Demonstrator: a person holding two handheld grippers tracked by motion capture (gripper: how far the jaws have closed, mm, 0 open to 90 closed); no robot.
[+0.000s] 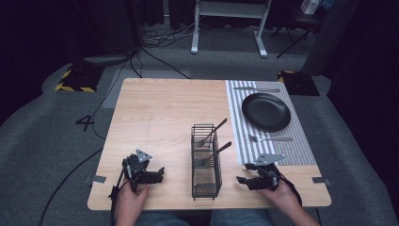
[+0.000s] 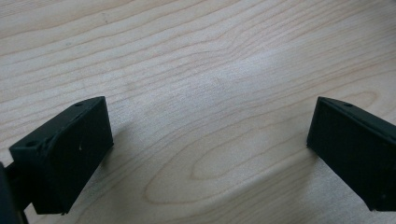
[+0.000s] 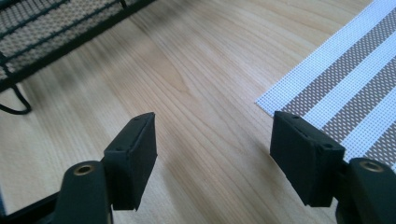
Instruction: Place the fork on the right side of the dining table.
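I held two grippers low over the near edge of the wooden table [image 1: 160,108]. My left gripper [image 1: 160,173] sat near the front left, its jaws spread wide with bare wood between them and nothing held. My right gripper [image 1: 243,181] sat near the front right, its jaws also wide apart and empty, just off the near corner of the striped placemat [image 1: 301,150].

Between the two grippers stood one black wire caddy [image 1: 206,165], upright. I counted two utensils in it, both leaning toward the right with handles up: one fork [image 1: 211,132] in the far compartment and a second utensil [image 1: 217,153] nearer me; I could not tell its head for certain.

On the placemat lay one black plate [image 1: 266,111], one fork [image 1: 270,139] just on its near side, and one knife [image 1: 256,89] on its far side. All three were apart from each other.
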